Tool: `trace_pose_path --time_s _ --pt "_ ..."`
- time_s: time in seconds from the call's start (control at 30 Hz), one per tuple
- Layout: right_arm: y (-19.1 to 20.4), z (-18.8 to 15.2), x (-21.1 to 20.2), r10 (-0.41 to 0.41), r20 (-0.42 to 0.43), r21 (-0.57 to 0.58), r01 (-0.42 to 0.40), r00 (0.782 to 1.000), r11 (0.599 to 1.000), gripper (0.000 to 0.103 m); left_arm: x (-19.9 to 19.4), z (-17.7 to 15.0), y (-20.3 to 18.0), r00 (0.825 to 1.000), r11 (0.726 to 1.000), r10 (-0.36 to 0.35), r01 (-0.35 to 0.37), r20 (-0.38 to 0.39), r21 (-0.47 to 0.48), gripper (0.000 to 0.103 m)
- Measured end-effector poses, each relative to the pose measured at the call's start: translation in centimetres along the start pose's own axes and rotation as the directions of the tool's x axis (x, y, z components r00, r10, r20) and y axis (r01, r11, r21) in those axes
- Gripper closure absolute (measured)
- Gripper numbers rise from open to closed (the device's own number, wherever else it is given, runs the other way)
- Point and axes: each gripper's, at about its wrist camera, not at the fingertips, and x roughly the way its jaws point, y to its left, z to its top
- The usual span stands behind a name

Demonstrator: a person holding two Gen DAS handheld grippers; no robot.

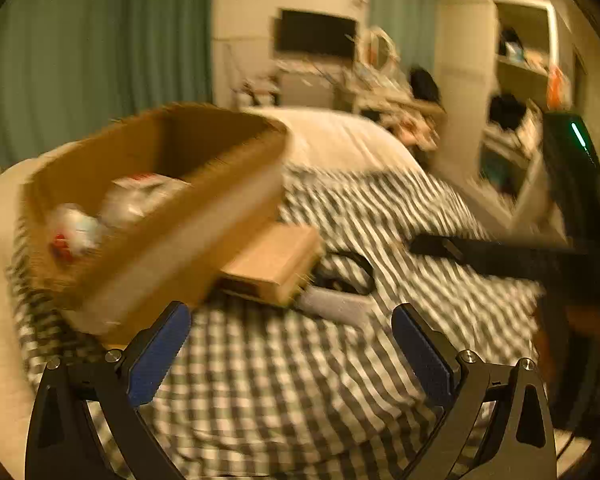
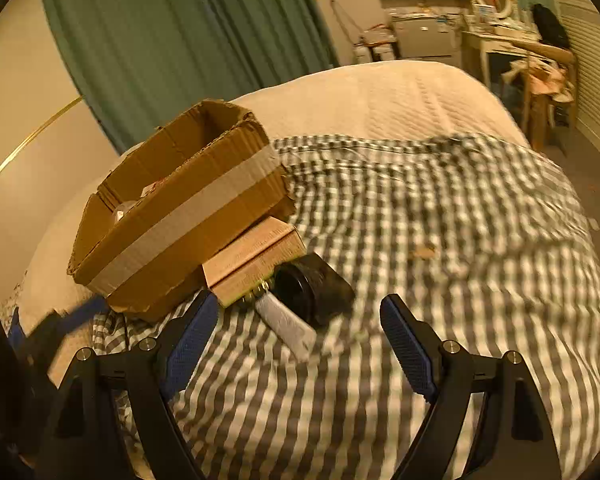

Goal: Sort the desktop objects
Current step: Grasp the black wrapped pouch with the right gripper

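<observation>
While jaws gape, checked blanket [image 2: 420, 240] bare rightward

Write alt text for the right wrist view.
The open right claw hovers empty over a checked blanket. Ahead sit a taped cardboard box, a small brown box against it, then a black object and a white one. Green curtains hang behind.

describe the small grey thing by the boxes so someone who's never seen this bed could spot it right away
On the checked blanket, find the big open cardboard box with a pale tape band, then the small flat box at its near corner. The grey bar-shaped object pokes out from that flat box's front, lying beside a black round-fronted object. It is the only pale grey, long and narrow item there.
</observation>
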Motion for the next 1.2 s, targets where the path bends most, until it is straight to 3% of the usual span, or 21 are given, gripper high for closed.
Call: trace_pose_path --time_s 0.07,0.27,0.33,0.5,0.57,0.6,0.73,0.87,0.97,1.1,1.2 --pt "-0.2 -0.1 2.0 0.027 -0.024 -0.022 -0.028 0.999 0.999 0.02 2.2 -0.6 -0.9 0.998 0.999 -0.019 0.021 -0.068 0.027 0.0" --pt "-2.4 -0.5 7.8 0.057 -0.119 -0.029 -0.061 0.991 0.998 0.019 6.4 -1.9 -1.3 0.991 1.0 -0.014 0.017 -0.135 0.017 0.0" --pt "-2.9 -0.3 9.3 0.041 -0.113 -0.034 -0.045 0.993 0.998 0.019 7.2 -2.1 -1.2 0.988 1.0 -0.009 0.012 -0.154 0.018 0.0" --pt "-4.0 0.4 11.6 0.091 -0.12 0.017 -0.09 0.989 0.996 0.019 8.9 -2.7 -0.8 0.981 1.0 -0.01 0.012 -0.192 0.009 0.0" --pt "-4.1 0.5 11.6 0.107 -0.12 0.017 -0.106 0.987 0.994 0.031 9.4 -2.9 -0.6 0.979 1.0 0.001 0.002 -0.203 0.012 0.0" --pt "-4.0 0.5 11.5 0.111 -0.121 0.009 -0.111 0.986 0.994 0.055 9.5 -2.8 -0.5 0.978 1.0 0.004 -0.001 -0.207 0.013 0.0" --pt "-3.2 0.5 10.7 0.044 -0.141 -0.037 -0.05 0.989 0.998 0.058 10.2 -3.1 0.3 0.973 1.0 0.01 -0.014 -0.232 -0.017 0.0" --pt "-3.2 0.5 7.6 -0.067 -0.079 -0.061 0.062 0.995 0.996 0.058 10.0 -3.0 0.5 0.974 0.998 0.008 -0.021 -0.227 -0.052 0.0" --pt "-2.8 0.5 3.9 -0.184 -0.018 -0.117 0.181 0.983 0.977 0.058 9.6 -2.7 0.7 0.976 0.994 -0.006 -0.018 -0.217 -0.109 0.0" --pt "-2.0 0.9 -1.3 -0.293 0.065 -0.172 0.3 0.954 0.938 0.058 9.2 -1.9 0.8 0.984 0.953 0.003 -0.056 -0.177 -0.297 0.0" --pt "-1.1 2.0 -4.3 -0.326 0.134 -0.189 0.347 0.936 0.919 0.058 9.0 -2.0 1.0 0.978 0.854 0.146 -0.201 -0.151 -0.481 0.0"
